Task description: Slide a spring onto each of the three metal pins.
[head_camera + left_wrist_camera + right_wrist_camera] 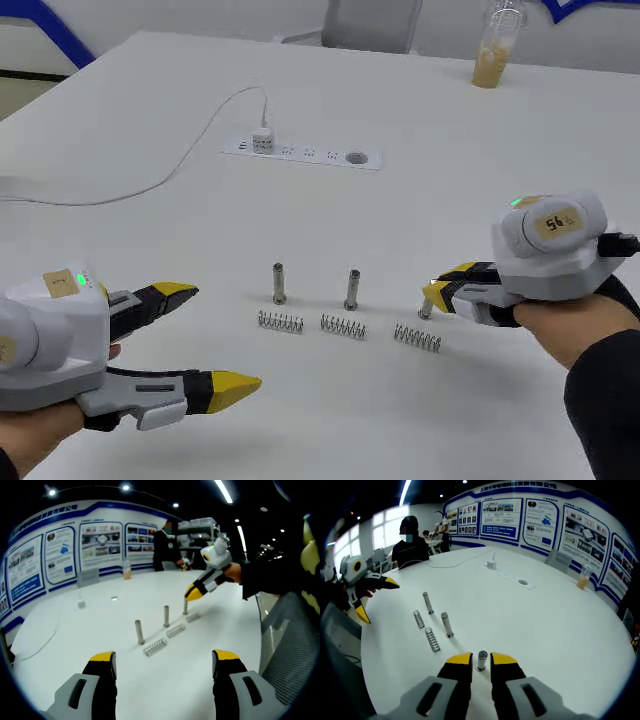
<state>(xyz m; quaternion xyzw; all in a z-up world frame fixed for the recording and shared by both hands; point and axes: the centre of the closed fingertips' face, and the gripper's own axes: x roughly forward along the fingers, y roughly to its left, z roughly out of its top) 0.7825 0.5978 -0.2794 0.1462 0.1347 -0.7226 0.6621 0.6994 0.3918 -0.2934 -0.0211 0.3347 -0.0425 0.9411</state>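
Right tool point(437, 292) clenched on the right pin point(481, 660); left tool point(215, 338) released, jaws wide apart and holding nothing.

The left pin point(279, 283) and middle pin point(352, 289) stand upright in a row with the right pin on the white surface point(450, 130). The left spring point(280, 321), middle spring point(343, 326) and right spring point(417, 338) lie flat just in front of them. There is bare room all round. A power strip point(305, 154) lies well behind, and a cup point(493, 50) stands near the far edge. The right tool's sticker point(558, 222) reads 56 or 95. The writing on the wall posters point(60, 555) is too small to read.
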